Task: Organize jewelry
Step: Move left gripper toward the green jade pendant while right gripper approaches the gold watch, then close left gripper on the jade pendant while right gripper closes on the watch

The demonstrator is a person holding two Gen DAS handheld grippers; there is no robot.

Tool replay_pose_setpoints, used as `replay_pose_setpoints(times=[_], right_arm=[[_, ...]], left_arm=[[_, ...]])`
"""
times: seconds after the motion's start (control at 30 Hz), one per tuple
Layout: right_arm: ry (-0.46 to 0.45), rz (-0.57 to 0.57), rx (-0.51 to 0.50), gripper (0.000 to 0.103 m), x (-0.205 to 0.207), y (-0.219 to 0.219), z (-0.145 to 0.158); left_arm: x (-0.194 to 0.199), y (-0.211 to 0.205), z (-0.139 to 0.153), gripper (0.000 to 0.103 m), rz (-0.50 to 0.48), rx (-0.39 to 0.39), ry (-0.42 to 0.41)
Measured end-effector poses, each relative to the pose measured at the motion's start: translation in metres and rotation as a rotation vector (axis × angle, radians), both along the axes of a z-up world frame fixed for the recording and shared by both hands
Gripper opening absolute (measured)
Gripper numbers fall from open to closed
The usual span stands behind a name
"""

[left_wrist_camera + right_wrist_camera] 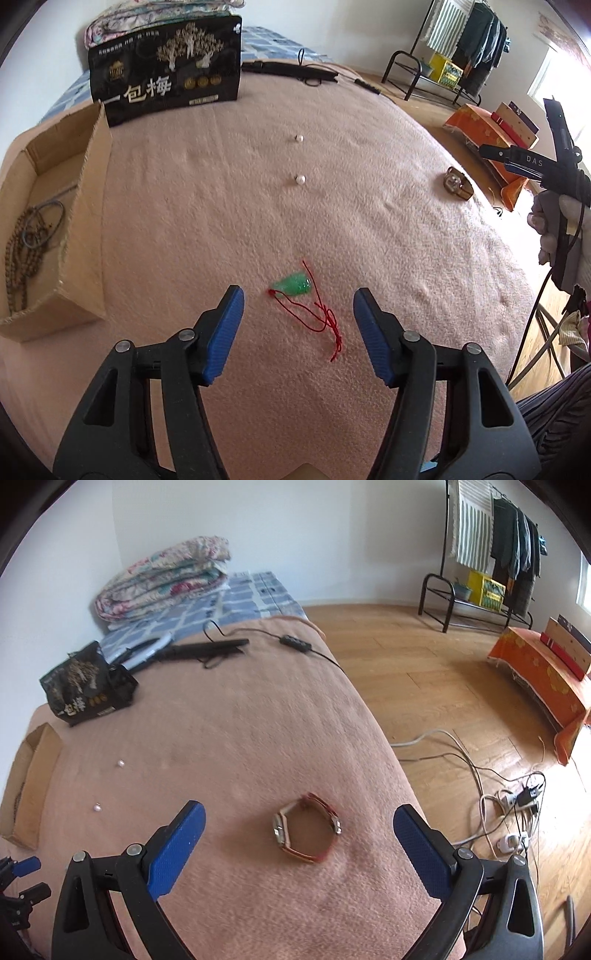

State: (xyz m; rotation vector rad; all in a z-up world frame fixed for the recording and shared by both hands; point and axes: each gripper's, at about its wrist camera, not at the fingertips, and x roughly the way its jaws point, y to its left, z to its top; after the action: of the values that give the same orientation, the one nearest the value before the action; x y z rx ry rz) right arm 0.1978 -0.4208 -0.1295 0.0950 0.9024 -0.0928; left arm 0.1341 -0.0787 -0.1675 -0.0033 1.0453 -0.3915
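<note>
Reading "包梅" in pale characters on the glossy black snack bag with gold trees [166, 70], standing upright at the far side of the fuzzy pink blanket [369, 240]; "DAS" in white letters on the black body of the right gripper [299, 823] seen from the left wrist

Hanging over a translucent green teardrop pendant on a tangled thin red cord [293, 285], left gripper [298, 301] with ribbed blue pads well apart, gripping nothing, pendant lying on the blanket between and just ahead of the fingertips

Spreading wide either side of a rectangular metal-faced wristwatch with a red-brown leather strap [304, 827], right gripper likewise empty, watch resting on its edge on the blanket

Lying beyond the pendant, two small round white pearls [300, 180], apart from each other

Sitting at the left edge, shallow brown corrugated cardboard box [92, 192] holding a brown beaded strand [18, 258]
</note>
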Motion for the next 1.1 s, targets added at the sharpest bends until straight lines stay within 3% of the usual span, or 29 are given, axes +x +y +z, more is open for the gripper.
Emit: replay_pose_setpoints(times=[0.2, 0.3, 0.5, 0.77, 1.1], right_arm=[[0.05, 0.008, -0.049, 0.103, 0.005, -0.003, -0.021], [0.072, 0.013, -0.071, 0.103, 0.009, 0.0, -0.031], [0.09, 0.036, -0.103, 0.103, 0.017, 0.008, -0.039], [0.118, 0.003, -0.108, 0.103, 0.025, 0.006, -0.052], [0.126, -0.014, -0.04, 0.103, 0.027, -0.006, -0.062]], left_arm=[[0.006, -0.004, -0.02, 0.064, 0.051, 0.004, 0.024], [0.011, -0.003, -0.028, 0.054, 0.086, -0.007, 0.043], [0.016, -0.004, -0.035, 0.053, 0.131, -0.029, 0.042], [0.016, -0.009, -0.042, 0.031, 0.147, 0.039, -0.004], [0.015, -0.008, -0.041, 0.03, 0.139, 0.042, -0.009]])
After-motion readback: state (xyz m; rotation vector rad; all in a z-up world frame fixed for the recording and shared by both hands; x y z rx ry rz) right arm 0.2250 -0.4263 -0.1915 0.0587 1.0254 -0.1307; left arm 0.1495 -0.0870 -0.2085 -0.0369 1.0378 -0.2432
